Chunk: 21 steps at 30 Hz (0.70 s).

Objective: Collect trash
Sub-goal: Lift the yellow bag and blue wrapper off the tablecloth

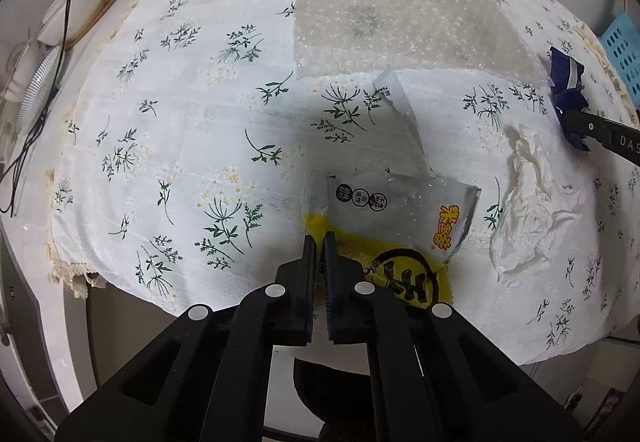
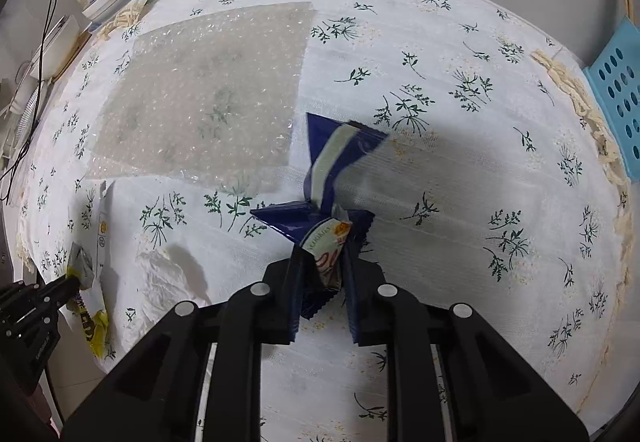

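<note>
Crinkled blue-and-white cookie wrapper (image 2: 320, 178)

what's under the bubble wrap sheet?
Only the floral tablecloth: its green sprig print shows faintly through the bubble wrap, which lies flat on it. Nothing else shows beneath. The table under the cloth is covered.

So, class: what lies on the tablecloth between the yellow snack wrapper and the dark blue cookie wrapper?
A crumpled white tissue lies between the yellow wrapper and the blue wrapper, clearest in the left wrist view.
</note>
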### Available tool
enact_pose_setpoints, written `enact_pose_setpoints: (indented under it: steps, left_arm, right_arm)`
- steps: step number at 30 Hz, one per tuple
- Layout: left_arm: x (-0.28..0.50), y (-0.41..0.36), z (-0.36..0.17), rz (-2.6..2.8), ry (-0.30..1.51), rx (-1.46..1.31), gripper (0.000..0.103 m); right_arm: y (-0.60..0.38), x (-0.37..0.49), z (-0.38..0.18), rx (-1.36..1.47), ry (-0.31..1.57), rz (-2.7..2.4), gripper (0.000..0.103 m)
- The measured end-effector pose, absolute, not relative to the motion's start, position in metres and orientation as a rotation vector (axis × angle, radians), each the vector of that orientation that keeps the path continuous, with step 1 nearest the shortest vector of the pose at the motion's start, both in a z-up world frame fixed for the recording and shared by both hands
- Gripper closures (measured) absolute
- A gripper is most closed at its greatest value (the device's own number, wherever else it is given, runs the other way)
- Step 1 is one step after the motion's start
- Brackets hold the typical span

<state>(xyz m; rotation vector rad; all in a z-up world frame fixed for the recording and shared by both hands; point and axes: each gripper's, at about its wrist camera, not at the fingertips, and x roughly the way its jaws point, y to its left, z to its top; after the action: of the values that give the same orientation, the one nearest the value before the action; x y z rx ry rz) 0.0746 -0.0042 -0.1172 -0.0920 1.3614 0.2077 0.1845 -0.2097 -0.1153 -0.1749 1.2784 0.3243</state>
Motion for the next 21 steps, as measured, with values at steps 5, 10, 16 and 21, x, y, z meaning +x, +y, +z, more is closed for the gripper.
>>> enact_pose_setpoints:
  steps: [5, 10, 16, 21]
  left_arm:
    - [0.060, -0.002, -0.110, 0.182, 1.322, -0.140, 0.100]
    - [0.049, 0.003, -0.098, 0.169, 1.286, -0.168, 0.100]
    - [0.040, -0.002, -0.084, 0.151, 1.260, -0.176, 0.100]
    - [0.039, 0.005, -0.077, 0.134, 1.239, -0.186, 0.100]
  right_arm:
    - [-0.211, 0.177, -0.110, -0.174, 1.262, 0.304, 0.089]
    - [-0.216, 0.168, -0.099, -0.161, 1.239, 0.289, 0.089]
    - [-0.220, 0.155, -0.086, -0.145, 1.216, 0.281, 0.089]
    - [-0.224, 0.141, -0.075, -0.127, 1.195, 0.276, 0.089]
